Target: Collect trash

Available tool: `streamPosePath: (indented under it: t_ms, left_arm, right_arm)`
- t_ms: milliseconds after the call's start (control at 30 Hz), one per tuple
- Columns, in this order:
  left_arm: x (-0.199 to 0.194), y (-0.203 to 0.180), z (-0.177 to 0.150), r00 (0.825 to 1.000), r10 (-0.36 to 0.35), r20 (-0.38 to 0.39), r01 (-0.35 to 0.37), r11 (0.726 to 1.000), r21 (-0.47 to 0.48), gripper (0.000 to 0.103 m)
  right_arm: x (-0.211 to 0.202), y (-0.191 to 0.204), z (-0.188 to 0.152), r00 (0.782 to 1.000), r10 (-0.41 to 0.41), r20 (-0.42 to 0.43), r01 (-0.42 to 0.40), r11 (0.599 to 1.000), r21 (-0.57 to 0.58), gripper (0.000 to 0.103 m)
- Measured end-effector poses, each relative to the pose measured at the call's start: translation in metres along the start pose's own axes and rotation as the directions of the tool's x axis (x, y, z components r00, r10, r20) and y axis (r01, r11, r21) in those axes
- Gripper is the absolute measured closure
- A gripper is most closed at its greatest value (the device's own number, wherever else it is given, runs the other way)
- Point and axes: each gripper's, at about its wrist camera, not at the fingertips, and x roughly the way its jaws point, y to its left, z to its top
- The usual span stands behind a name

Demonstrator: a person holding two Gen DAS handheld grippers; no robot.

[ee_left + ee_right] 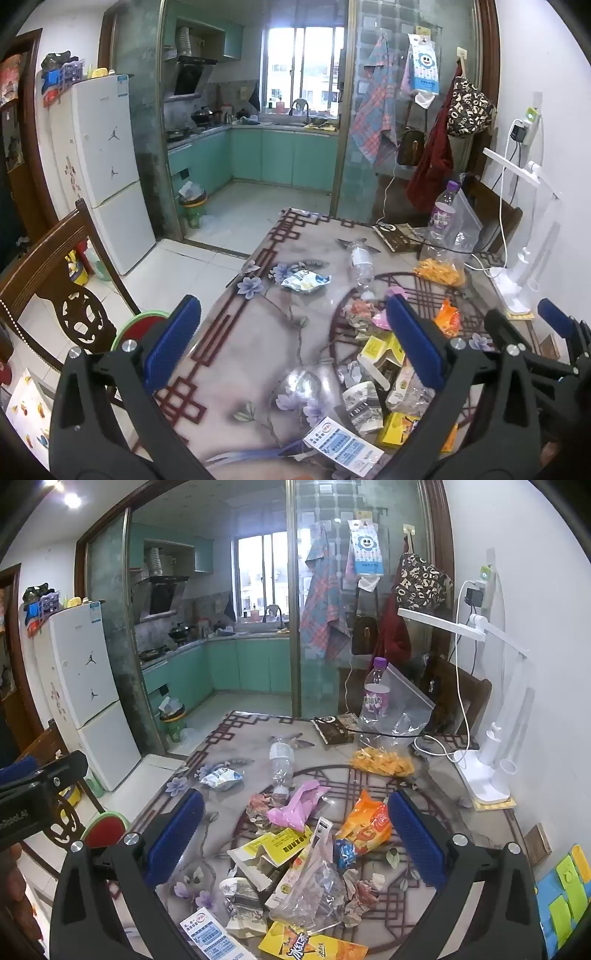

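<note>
Wrappers (295, 864) lay heaped mid-table (236, 738), light, crinkly and slippery, so you wanted a bunched fold between your right gripper (295, 845) and left gripper (291, 343), both spread wide, empty.

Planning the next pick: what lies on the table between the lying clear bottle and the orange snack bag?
In the right wrist view, a pink plastic bag lies between the clear bottle and the orange snack bag, with crumpled paper beside it.
</note>
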Motion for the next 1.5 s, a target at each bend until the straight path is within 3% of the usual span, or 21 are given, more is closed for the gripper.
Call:
streamPosePath:
  t_ms: [1500]
  left_arm:
    - [0.005,0.005,-0.002,1.0,0.019,0.003,-0.019,1.0,0.004,0.004]
  right_arm:
    - [0.006,0.001,-0.004,1.0,0.011,-0.009,-0.011,1.0,0.005,0.007]
